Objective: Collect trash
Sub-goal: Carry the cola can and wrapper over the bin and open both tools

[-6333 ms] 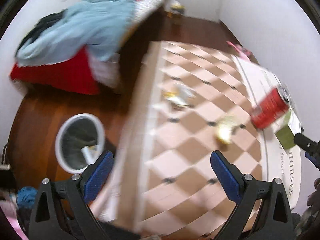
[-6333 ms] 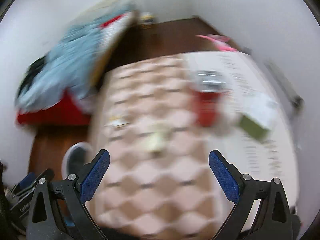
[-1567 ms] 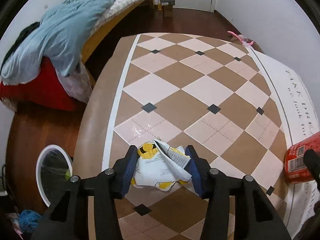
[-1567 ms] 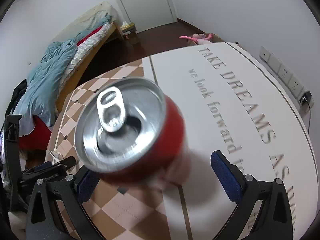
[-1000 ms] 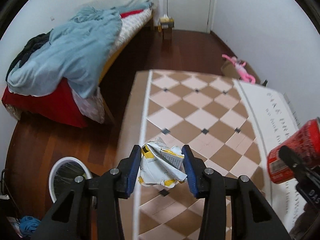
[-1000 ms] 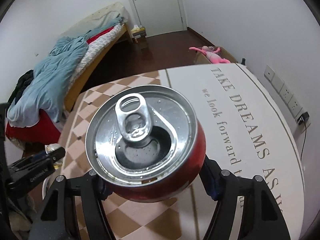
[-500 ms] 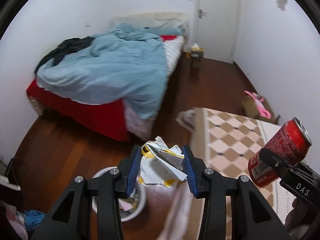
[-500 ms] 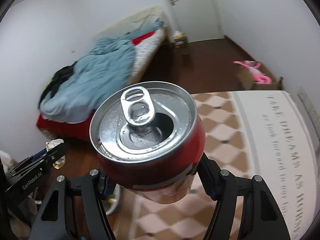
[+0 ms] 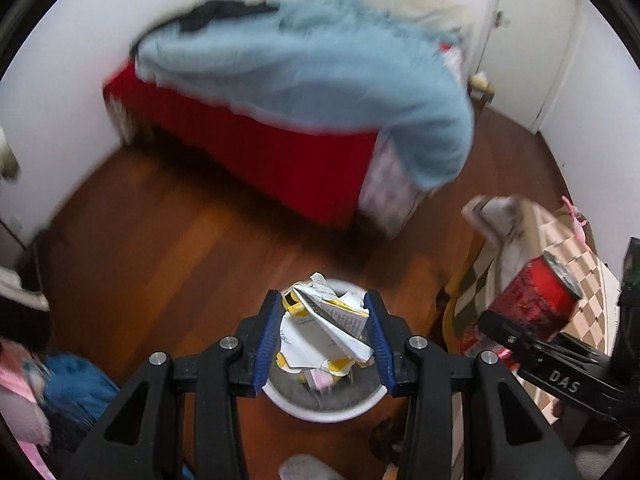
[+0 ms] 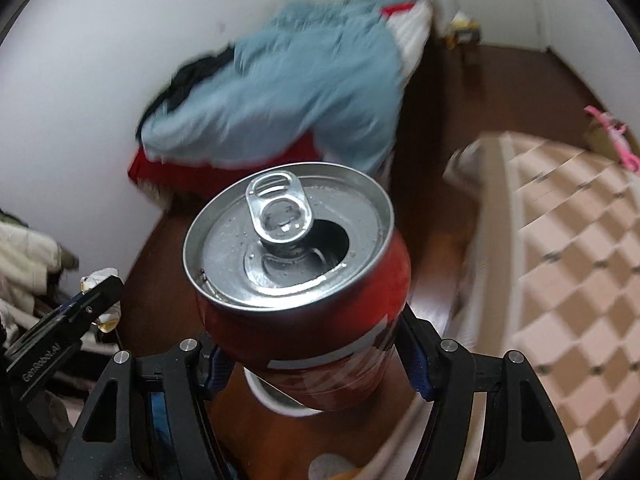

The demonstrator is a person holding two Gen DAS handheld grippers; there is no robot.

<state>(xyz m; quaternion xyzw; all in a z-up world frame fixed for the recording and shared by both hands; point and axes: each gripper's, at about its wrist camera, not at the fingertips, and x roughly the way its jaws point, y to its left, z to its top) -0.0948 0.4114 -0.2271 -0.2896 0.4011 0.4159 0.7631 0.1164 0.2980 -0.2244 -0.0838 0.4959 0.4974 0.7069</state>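
Observation:
My left gripper is shut on a crumpled white and yellow paper wrapper and holds it right above the white round trash bin on the wooden floor. My right gripper is shut on an open red soda can; the can also shows in the left wrist view, to the right of the bin. The bin's rim shows just below the can in the right wrist view. The left gripper with the wrapper shows at the left edge there.
A bed with a red base and a light blue blanket stands behind the bin. The table with a checkered cloth is on the right. Clothes and a blue item lie on the floor at left.
Both grippers have swung left off the table and down toward the floor. The wrapper is now over the bin and the can has come close beside it.

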